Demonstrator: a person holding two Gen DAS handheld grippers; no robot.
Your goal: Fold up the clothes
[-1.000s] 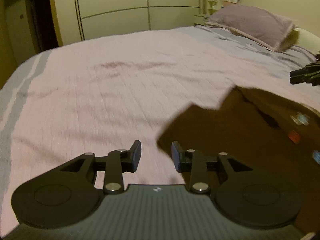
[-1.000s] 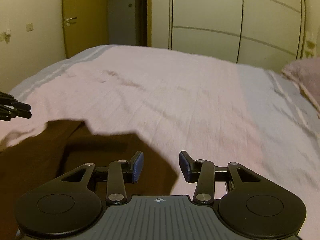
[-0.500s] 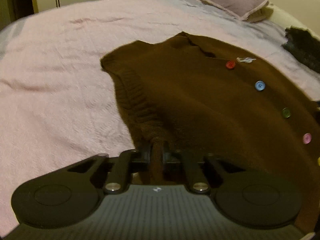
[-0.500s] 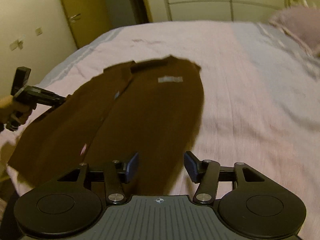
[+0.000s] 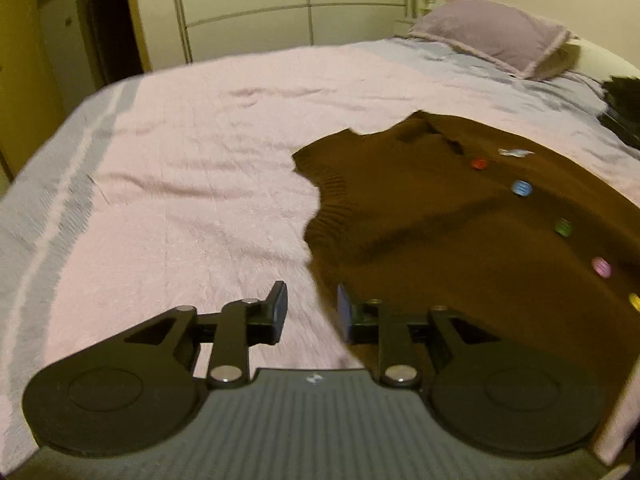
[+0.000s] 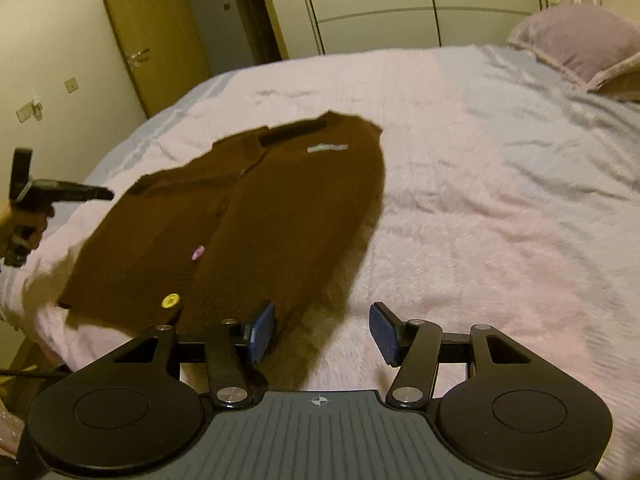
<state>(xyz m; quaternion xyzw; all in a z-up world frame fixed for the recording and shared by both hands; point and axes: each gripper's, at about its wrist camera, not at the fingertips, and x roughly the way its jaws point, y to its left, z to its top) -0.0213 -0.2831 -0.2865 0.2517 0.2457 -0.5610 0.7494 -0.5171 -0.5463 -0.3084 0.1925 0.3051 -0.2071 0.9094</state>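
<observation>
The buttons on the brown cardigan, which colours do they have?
The buttons are red, blue, green, pink and yellow, one each down the cardigan; clearest in the left wrist view.

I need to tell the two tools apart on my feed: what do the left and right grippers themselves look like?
Both have the same build: black linkage arms with silver pivot screws, two round black discs at the base, and a grey ribbed plate with a small crosshair mark. The right gripper has blue finger pads. The left gripper has darker pads, one faintly bluish. Seen side-on from the right wrist, it is a black pistol-shaped tool.

Brown knit cardigan [image 5: 460,232] w/ ribbed edges, matt.
</observation>
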